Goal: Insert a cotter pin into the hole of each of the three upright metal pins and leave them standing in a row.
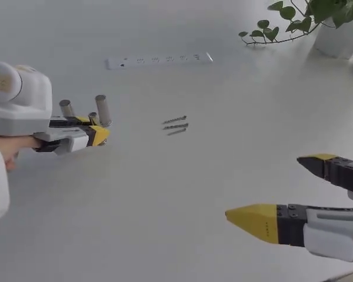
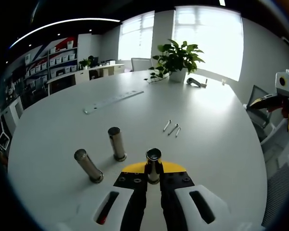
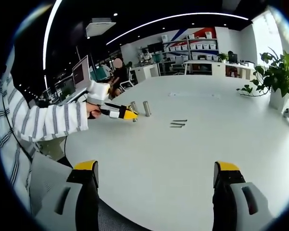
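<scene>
Wide white table point(image 1: 165, 205), round-edged, in a bright open office. The left gripper view catches big windows behind a potted plant point(image 2: 176, 57), and the right gripper view looks the other way to shelves of boxes along the far wall. A white power strip point(image 1: 159, 60) lies flat toward the far side of the table.

Over to the jaws. The left gripper point(image 1: 99, 134) has its yellow tips pressed in on the front pin point(image 2: 153, 163), which stands upright between them. The other two metal pins point(image 2: 89, 165) stand just beside it, both upright and free. The right gripper point(image 1: 262, 187) hangs above bare tabletop with its jaws spread wide and nothing between them.

The three cotter pins point(image 1: 175, 125) lie side by side on the table between the two grippers, well apart from the metal pins.

From the right gripper view you get the person's striped sleeve point(image 3: 48, 120) reaching in behind the left gripper. The left gripper view has the clamp on the front pin close up.
</scene>
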`<state>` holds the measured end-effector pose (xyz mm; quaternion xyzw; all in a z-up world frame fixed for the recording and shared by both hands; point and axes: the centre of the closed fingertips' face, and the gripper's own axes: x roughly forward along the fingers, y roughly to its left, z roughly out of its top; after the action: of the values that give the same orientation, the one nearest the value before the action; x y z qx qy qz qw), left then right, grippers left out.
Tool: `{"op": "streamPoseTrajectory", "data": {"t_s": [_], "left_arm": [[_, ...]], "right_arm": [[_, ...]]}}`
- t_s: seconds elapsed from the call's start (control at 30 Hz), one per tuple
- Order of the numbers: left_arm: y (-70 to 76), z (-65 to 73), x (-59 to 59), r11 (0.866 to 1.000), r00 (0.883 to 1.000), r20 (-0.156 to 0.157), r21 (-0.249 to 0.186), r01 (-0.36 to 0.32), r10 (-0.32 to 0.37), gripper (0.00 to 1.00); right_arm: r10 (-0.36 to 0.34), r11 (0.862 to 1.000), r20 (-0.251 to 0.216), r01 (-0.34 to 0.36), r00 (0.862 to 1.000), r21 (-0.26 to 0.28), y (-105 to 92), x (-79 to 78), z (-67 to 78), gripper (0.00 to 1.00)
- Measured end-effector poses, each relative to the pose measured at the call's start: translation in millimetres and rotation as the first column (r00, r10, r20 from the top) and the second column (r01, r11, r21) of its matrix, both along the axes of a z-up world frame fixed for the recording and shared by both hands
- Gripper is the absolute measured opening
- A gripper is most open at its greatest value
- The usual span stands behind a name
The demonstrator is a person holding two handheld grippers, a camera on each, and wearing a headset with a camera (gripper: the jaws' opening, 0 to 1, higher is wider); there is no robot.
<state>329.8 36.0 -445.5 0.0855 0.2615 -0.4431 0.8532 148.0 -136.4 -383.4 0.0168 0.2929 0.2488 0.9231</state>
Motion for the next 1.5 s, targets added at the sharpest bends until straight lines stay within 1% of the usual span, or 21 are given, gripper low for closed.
{"op": "streamPoseTrajectory", "data": {"t_s": [0.23, 0.37, 0.47, 0.63, 0.77, 0.93, 1.0, 1.07, 1.13, 1.2, 1.37, 1.43, 1.5], "left_arm": [[-7.7, -2.1, -19.8, 0.999, 0.999, -0.006, -0.001, 0.041, -0.041, 0.05], [-13.0, -2.1, -31.7, 0.998, 0.998, 0.001, 0.004, 0.07, -0.07, 0.05], [-16.2, -4.1, -38.2, 0.996, 0.996, -0.004, 0.008, 0.087, -0.087, 0.05], [-20.9, -4.1, -47.8, 0.994, 0.994, -0.004, 0.009, 0.109, -0.109, 0.05], [-24.9, -1.1, -55.9, 0.991, 0.991, 0.008, 0.015, 0.133, -0.133, 0.05], [-29.9, 2.7, -63.8, 0.989, 0.989, 0.014, 0.009, 0.147, -0.147, 0.05], [-32.7, 4.1, -69.5, 0.986, 0.986, 0.02, 0.009, 0.164, -0.164, 0.05], [-34.8, 4.3, -73.2, 0.985, 0.985, 0.017, 0.003, 0.171, -0.171, 0.05], [-38.4, 2.7, -81.0, 0.981, 0.981, 0.006, 0.005, 0.196, -0.196, 0.05], [-41.1, 2.3, -86.1, 0.978, 0.978, 0.01, 0.008, 0.208, -0.209, 0.05], [-46.6, 2.9, -95.1, 0.975, 0.975, 0.008, -0.002, 0.224, -0.224, 0.05], [-49.4, 2.3, -99.3, 0.972, 0.972, 0.015, 0.006, 0.236, -0.236, 0.05], [-51.1, 0.9, -102.6, 0.97, 0.97, 0.012, 0.008, 0.242, -0.242, 0.05]], "right_arm": [[0.01, 1.0, -0.007, -0.01, 1.0, -0.006, 1.0, -3.6, -3.7, 0.98], [0.017, 1.0, -0.007, -0.017, 1.0, -0.007, 2.9, -4.0, -3.9, 0.98], [0.026, 1.0, -0.008, -0.026, 1.0, -0.009, 5.2, -4.0, -3.6, 0.98], [0.029, 1.0, -0.01, -0.029, 1.0, -0.009, 6.6, -3.0, -4.1, 0.98], [0.029, 1.0, -0.01, -0.029, 1.0, -0.009, 7.0, -2.8, -4.2, 0.98], [0.033, 0.999, -0.012, -0.033, 0.999, -0.009, 8.3, -3.2, -4.8, 0.98], [0.034, 0.999, -0.013, -0.034, 0.999, -0.008, 8.7, -3.4, -4.9, 0.98], [0.034, 0.999, -0.013, -0.034, 0.999, -0.008, 8.9, -3.4, -4.8, 0.98], [0.036, 0.999, -0.012, -0.036, 0.999, -0.008, 9.3, -3.2, -4.6, 0.98], [0.038, 0.999, -0.014, -0.038, 0.999, -0.008, 9.9, -3.2, -4.8, 0.98], [0.044, 0.999, -0.012, -0.044, 0.999, -0.008, 11.8, -3.4, -4.3, 0.98], [0.044, 0.999, -0.012, -0.045, 0.999, -0.01, 12.0, -3.3, -4.2, 0.98], [0.044, 0.999, -0.011, -0.045, 0.999, -0.01, 12.1, -3.3, -4.0, 0.98]]}}
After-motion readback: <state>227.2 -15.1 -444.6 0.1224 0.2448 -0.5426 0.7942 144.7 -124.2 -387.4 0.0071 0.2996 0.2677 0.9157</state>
